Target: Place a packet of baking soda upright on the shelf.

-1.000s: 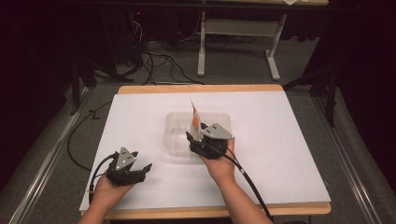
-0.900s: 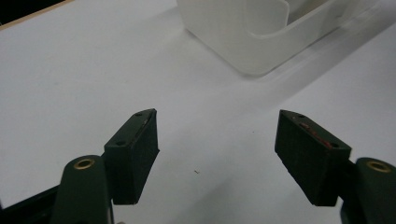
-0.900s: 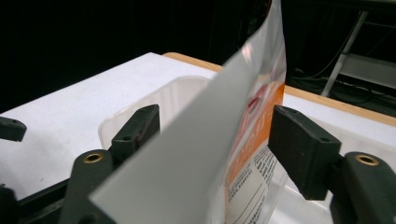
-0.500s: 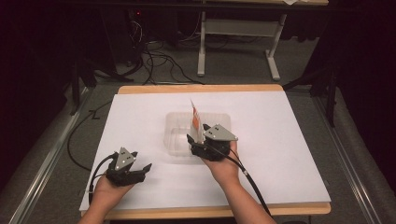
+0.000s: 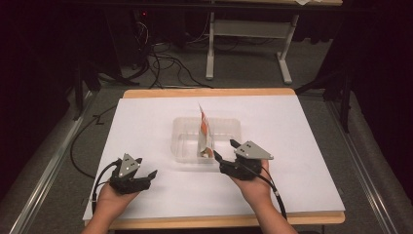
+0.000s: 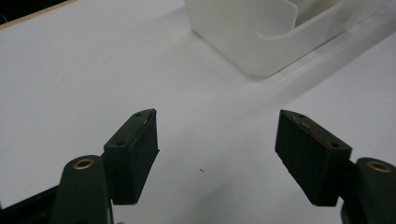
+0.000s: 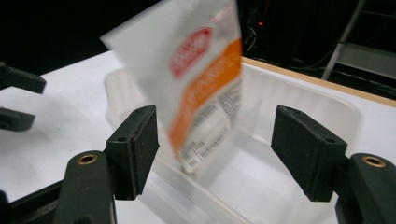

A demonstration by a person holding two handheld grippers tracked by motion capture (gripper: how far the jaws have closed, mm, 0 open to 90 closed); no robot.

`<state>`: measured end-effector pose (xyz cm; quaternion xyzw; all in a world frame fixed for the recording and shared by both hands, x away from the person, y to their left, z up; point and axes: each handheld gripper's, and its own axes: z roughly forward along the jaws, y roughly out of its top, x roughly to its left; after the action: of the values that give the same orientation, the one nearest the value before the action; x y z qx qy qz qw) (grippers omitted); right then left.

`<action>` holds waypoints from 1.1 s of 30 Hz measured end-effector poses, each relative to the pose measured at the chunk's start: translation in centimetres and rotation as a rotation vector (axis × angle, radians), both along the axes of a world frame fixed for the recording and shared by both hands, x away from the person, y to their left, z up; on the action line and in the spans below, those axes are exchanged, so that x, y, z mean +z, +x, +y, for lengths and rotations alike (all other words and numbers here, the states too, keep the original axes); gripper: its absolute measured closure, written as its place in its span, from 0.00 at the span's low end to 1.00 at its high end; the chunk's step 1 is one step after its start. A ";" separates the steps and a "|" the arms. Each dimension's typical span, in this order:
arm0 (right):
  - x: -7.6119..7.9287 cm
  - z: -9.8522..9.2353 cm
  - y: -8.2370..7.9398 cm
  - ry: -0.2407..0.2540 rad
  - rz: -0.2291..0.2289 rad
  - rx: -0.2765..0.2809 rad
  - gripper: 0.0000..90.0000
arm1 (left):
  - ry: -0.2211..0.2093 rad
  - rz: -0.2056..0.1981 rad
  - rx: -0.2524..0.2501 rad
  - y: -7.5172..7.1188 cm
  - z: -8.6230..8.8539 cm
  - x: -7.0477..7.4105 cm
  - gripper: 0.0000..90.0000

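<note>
Lower left of frame, my left gripper (image 5: 130, 175) rests on the white surface (image 5: 302, 146), jaws wide, empty. My right gripper (image 5: 234, 158) gapes too, just released. Mid-frame, the orange packet (image 5: 204, 136) stands tilted inside the clear tub (image 5: 229, 127); it could topple out.

Bright overhead light on the white counter (image 5: 146, 126), we see the room beyond sunk in near-black, soft faint shadows under the clear tray (image 5: 185, 151), mild glare off its plastic, the orange-and-white packet (image 7: 196, 79) smeared by blur, the high view grainy
</note>
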<state>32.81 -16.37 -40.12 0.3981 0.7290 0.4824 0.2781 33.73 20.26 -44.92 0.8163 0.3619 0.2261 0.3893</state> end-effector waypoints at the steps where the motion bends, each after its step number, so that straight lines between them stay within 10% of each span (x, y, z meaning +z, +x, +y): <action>1: 0.0 -0.6 -0.1 -0.008 -0.006 -0.004 0.36 | -0.002 -0.001 0.002 0.0 0.0 0.0 0.34; 23: -2.1 -15.9 -3.0 -0.008 0.063 -0.287 0.37 | 0.006 0.021 0.011 0.0 -0.4 -0.4 0.33; 33: -3.1 -15.7 -3.6 -0.015 0.104 -0.248 0.34 | 0.023 0.025 -0.015 -0.2 -1.2 -0.6 0.33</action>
<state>29.17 -32.05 -43.21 0.5076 0.6910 0.4178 0.3006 33.51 19.01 -45.53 0.8262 0.3582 0.2171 0.3769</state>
